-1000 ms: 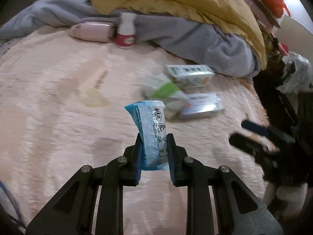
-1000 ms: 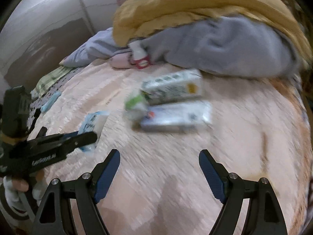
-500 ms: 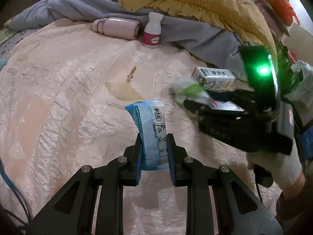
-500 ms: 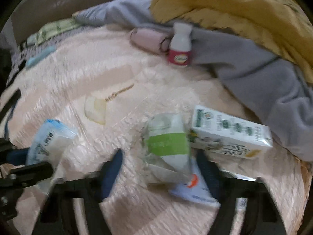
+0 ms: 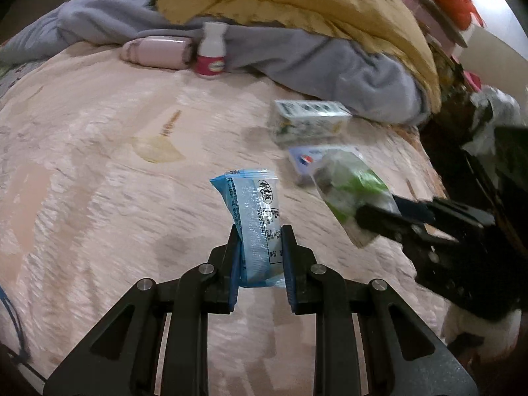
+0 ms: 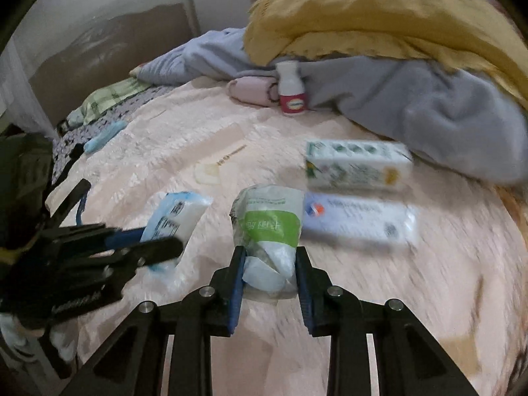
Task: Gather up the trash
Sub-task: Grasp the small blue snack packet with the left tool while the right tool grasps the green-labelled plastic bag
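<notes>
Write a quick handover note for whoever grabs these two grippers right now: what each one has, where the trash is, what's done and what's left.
Left gripper: shut on the blue snack wrapper, held above the bed.
Right gripper: shut on the crumpled green-labelled clear bag, lifted off the pink bedspread.
On the bed: white and green carton, flat white packet just in front of it, a small clear scrap, and a white bottle with a red label by the pink case.
Done: two pieces picked up.
Left: bin both, then collect the carton, packet and scrap. No bin is clearly in view.

Bare pink bedspread (image 5: 99,198) lies open leftward; the carton (image 6: 356,165), flat packet (image 6: 359,221) and grey blanket (image 6: 429,112) crowd the right.
</notes>
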The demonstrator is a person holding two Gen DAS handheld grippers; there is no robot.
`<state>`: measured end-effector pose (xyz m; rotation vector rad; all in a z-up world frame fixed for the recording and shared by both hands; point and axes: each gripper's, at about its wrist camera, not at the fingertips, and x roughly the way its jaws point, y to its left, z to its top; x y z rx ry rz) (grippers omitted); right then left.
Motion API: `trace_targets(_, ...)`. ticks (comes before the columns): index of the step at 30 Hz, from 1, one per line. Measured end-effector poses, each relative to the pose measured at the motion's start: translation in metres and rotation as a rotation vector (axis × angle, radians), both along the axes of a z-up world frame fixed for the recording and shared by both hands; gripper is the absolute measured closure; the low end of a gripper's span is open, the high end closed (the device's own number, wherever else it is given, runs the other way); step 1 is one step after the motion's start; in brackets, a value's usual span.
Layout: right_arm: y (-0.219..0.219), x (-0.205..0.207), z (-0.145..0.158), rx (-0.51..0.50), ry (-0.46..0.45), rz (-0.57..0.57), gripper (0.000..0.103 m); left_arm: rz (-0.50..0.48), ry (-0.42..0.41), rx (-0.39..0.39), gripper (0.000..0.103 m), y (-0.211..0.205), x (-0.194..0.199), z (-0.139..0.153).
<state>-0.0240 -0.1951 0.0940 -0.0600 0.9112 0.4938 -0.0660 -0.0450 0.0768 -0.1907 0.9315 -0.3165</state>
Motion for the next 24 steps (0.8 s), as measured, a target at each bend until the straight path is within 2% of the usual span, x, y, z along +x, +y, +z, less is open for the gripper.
trace_targets(5,-0.040,-0.045,-0.001,0.007,0.007,-0.080,0.075,-0.057,0.004,0.010,0.083,-0.033,-0.015,0.001)
trace_targets(11,-0.081,-0.079,0.004,0.043,0.002,-0.165,0.075,-0.116,-0.018,0.030,0.083,-0.067,-0.032,0.011)
trace_targets(24,-0.135,-0.126,0.028,0.069,-0.054,-0.274,0.075,-0.220,-0.082,0.076,0.083,-0.128,-0.058,0.034)
